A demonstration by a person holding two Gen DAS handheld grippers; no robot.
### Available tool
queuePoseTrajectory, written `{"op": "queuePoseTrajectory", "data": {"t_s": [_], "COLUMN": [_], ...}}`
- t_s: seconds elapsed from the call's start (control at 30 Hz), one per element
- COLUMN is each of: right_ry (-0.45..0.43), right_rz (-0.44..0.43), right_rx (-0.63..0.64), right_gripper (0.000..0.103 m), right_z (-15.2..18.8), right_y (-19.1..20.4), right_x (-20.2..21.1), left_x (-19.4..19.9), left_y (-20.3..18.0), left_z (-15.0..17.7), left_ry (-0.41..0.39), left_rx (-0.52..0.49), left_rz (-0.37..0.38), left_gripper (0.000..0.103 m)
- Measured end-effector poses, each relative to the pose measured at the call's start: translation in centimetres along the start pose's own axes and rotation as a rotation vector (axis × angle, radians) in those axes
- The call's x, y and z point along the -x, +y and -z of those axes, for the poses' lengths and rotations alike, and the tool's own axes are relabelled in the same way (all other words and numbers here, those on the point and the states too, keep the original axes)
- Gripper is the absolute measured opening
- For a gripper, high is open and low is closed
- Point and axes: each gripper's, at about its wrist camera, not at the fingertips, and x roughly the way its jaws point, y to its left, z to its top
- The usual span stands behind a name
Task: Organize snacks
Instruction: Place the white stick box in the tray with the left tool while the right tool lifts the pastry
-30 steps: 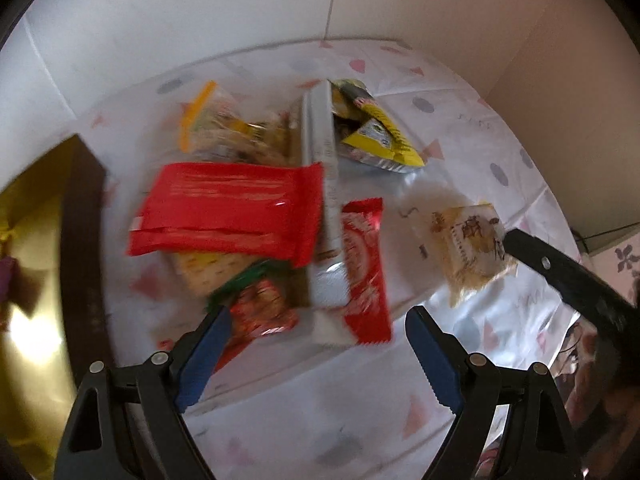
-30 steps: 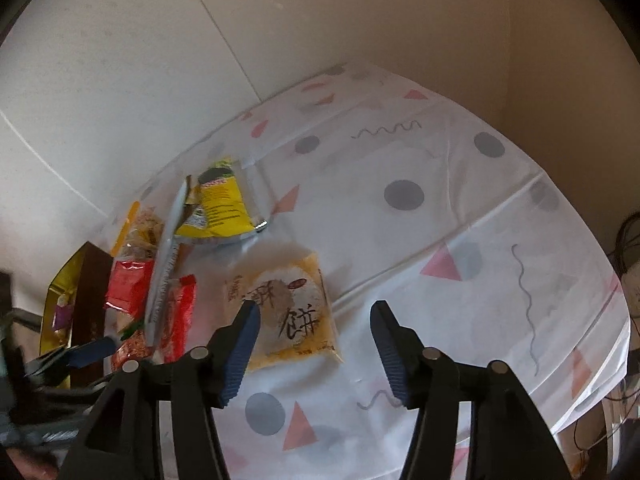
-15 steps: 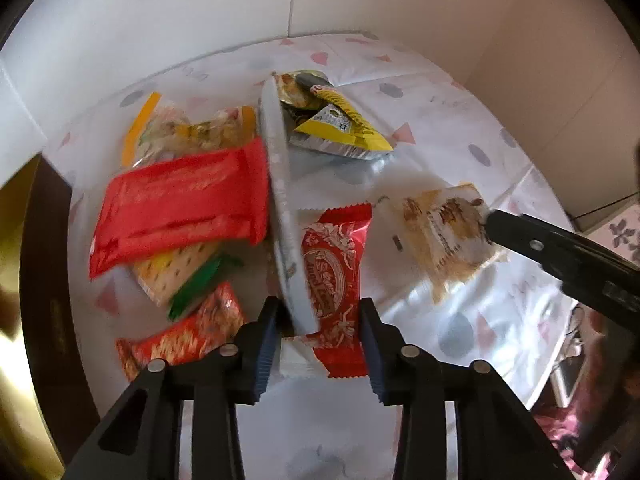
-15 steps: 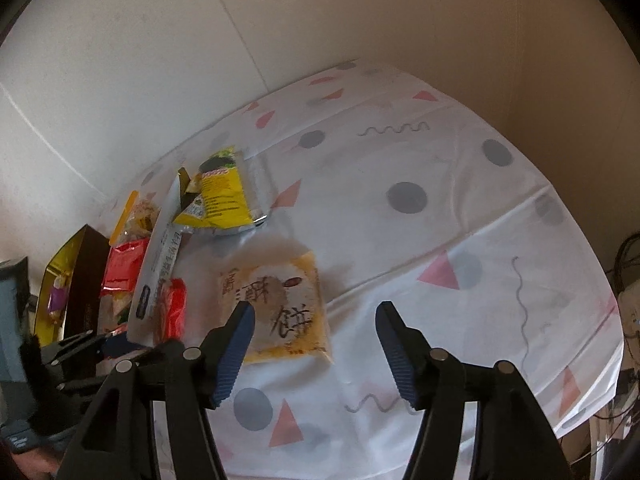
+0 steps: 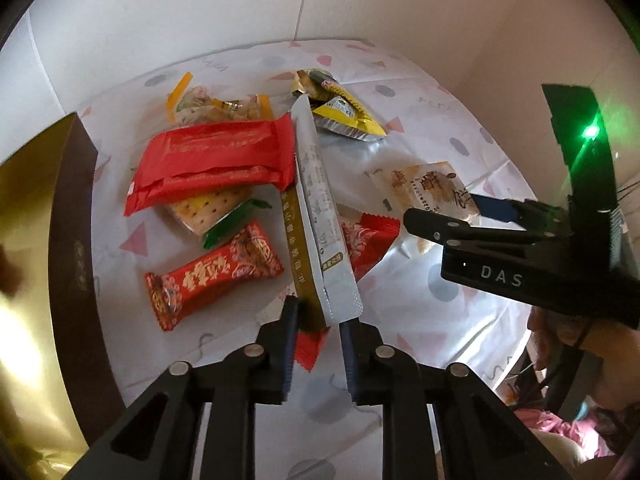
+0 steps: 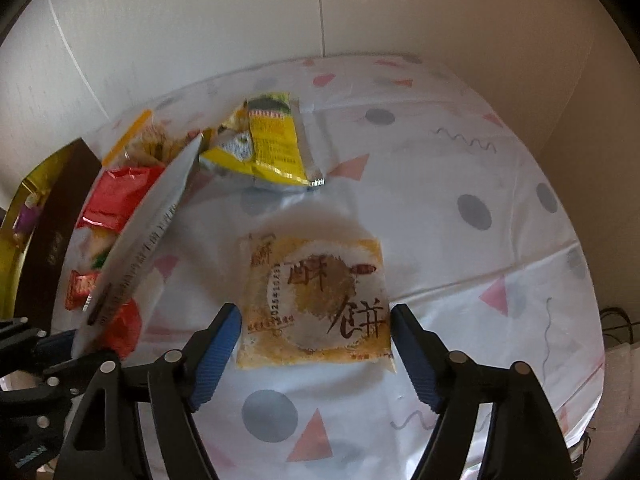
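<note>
My left gripper is shut on the near end of a long white and gold snack packet, lifted above the snack pile. The packet also shows at the left of the right wrist view. Below it lie a large red packet, a small red candy bar, a cracker pack, a red pouch and a yellow packet. My right gripper is open, its fingers either side of a beige pastry packet lying flat on the tablecloth.
A brown and gold box stands at the left edge of the table. White walls close the back and right. The patterned tablecloth stretches to the right of the pastry packet. The right gripper's body shows in the left wrist view.
My left gripper has closed on the long white packet and raised it. My right gripper has moved forward so its open fingers now straddle the pastry packet.
</note>
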Motion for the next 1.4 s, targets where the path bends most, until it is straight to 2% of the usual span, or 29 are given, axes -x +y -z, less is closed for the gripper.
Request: {"op": "queuePoseTrajectory", "data": {"t_s": [0.07,0.1,0.13,0.2,0.3,0.47,0.6,0.67,0.7,0.83,0.9,1.2,1.4], "right_ry": [-0.016,-0.018,-0.022,-0.031,-0.039,-0.038,-0.038,-0.041,-0.041,-0.042,-0.043,-0.046,-0.050], "right_rz": [-0.023,-0.030,-0.036,-0.047,-0.067,-0.090,-0.095,-0.109,-0.110,-0.106,-0.103,-0.083,-0.067], "right_rx": [-0.024,-0.033,-0.041,-0.046,-0.070,-0.108,-0.119,-0.140,-0.140,-0.135,-0.135,-0.153,-0.184], "right_gripper": [0.073,0.071,0.070,0.066,0.065,0.064,0.064,0.064,0.064,0.064,0.064,0.064,0.064], "right_z": [0.3,0.4,0.7,0.9,1.3,1.3,1.4,1.5,1.5,1.5,1.5,1.5,1.6], "right_y": [-0.4,-0.6,-0.9,-1.0,-1.6,-2.4,-2.6,-2.9,-3.0,-2.9,-2.8,-2.5,-2.4], "right_x": [0.2,0.3,0.4,0.6,0.9,0.8,0.7,0.6,0.6,0.7,0.7,0.7,0.7], "left_x": [0.0,0.3,0.7,1.7,2.0,-0.4,-2.2,-2.8,-3.1,-2.6,-2.2,2.1,6.0], "left_y": [0.3,0.5,0.6,0.7,0.7,1.7,2.0,1.7,1.5,0.5,0.3,2.0,4.0], "left_z": [0.1,0.2,0.3,0.4,-0.4,-2.8,-4.3,-4.7,-4.8,-4.5,-4.2,-2.2,-1.4], "left_ry": [0.016,0.014,-0.001,-0.040,-0.055,0.001,0.047,0.062,0.074,0.050,0.040,-0.028,-0.128], "left_rx": [0.022,0.043,0.055,0.061,0.053,0.123,0.165,0.150,0.137,0.054,0.043,0.109,0.125], "left_rz": [0.021,0.039,0.054,0.076,0.064,0.074,0.101,0.090,0.097,0.058,0.059,0.144,0.120], "left_gripper": [0.039,0.054,0.065,0.072,0.072,0.070,0.055,0.042,0.031,0.028,0.026,0.023,0.023]}}
